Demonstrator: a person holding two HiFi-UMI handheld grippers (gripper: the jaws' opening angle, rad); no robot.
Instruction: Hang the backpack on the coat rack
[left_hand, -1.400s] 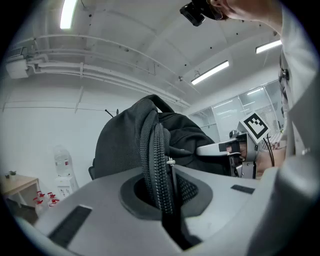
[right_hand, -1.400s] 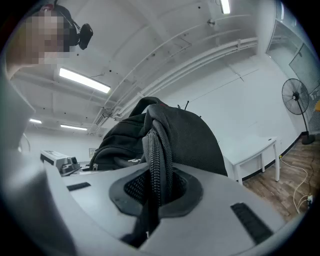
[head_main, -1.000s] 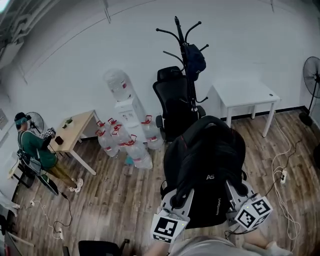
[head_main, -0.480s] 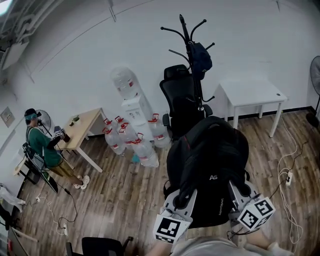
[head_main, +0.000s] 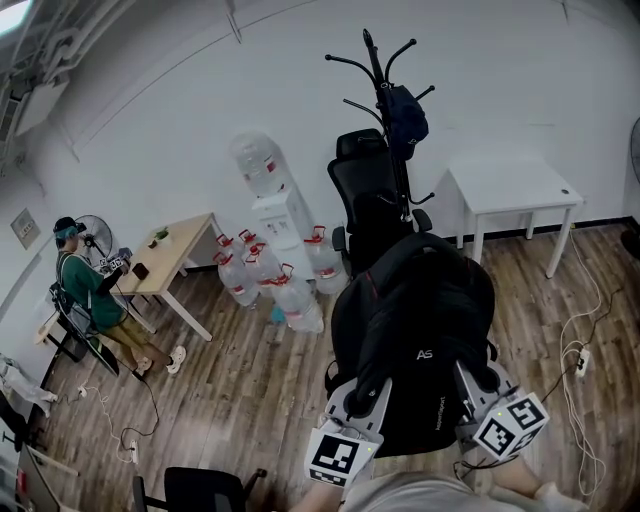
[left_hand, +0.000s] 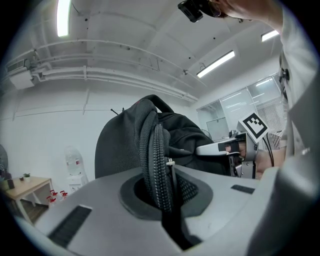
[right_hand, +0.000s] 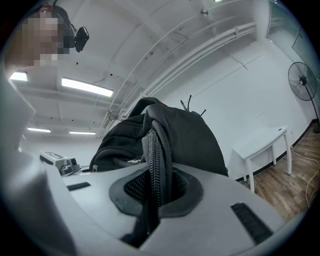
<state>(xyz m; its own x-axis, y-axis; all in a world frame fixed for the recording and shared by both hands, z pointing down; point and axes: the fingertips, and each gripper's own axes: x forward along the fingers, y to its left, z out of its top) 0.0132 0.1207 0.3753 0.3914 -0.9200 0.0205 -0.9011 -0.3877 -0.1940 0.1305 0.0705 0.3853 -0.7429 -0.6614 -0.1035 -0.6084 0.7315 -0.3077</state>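
Observation:
A black backpack (head_main: 415, 330) hangs in the air in front of me, held up from both sides. My left gripper (head_main: 357, 400) is shut on its left shoulder strap (left_hand: 157, 165), whose zip-like ribbed edge runs between the jaws. My right gripper (head_main: 478, 385) is shut on the right strap (right_hand: 157, 160). The black coat rack (head_main: 385, 110) stands by the far white wall, beyond the backpack, with a dark bag (head_main: 408, 115) hanging on one of its hooks. The backpack hides both pairs of fingertips in the head view.
A black office chair (head_main: 370, 205) stands right in front of the rack. A water dispenser (head_main: 275, 205) and several water jugs (head_main: 270, 285) lie to its left, a white table (head_main: 515, 190) to its right. A seated person (head_main: 85, 300) is at a wooden desk (head_main: 175, 255) far left. Cables (head_main: 580, 340) lie on the wooden floor.
The view has shifted so the rack, chair and jugs sit slightly further right and lower in the picture. The backpack and both grippers hold the same pose.

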